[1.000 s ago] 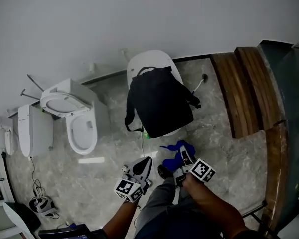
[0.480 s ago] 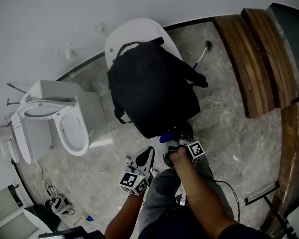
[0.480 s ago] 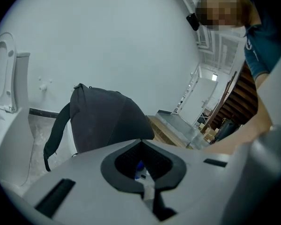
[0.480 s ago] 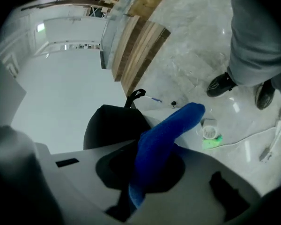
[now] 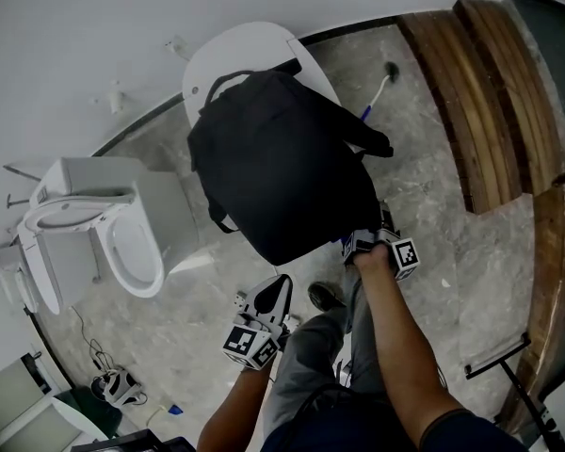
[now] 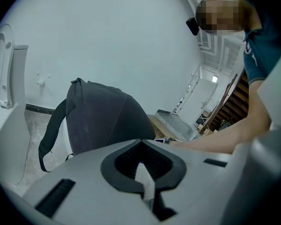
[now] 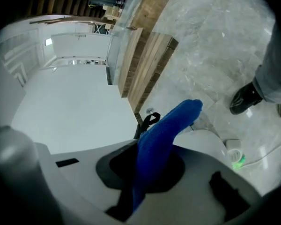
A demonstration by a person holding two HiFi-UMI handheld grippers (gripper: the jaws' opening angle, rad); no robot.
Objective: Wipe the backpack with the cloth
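Backpack [image 5: 282, 177], propped on a white seat [image 5: 228, 50], has the right gripper [image 5: 365, 245] at its 5 o'clock edge, jaws clamped on the blue cloth [image 7: 166, 125] ready to wipe, while the left gripper [image 5: 266, 318], closed and empty, hangs clear at 6 o'clock.

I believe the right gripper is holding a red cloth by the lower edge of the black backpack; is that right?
Not quite: the cloth is blue, not red, as the right gripper view shows. The rest holds: the right gripper is clamped on it by the lower edge of the black backpack.
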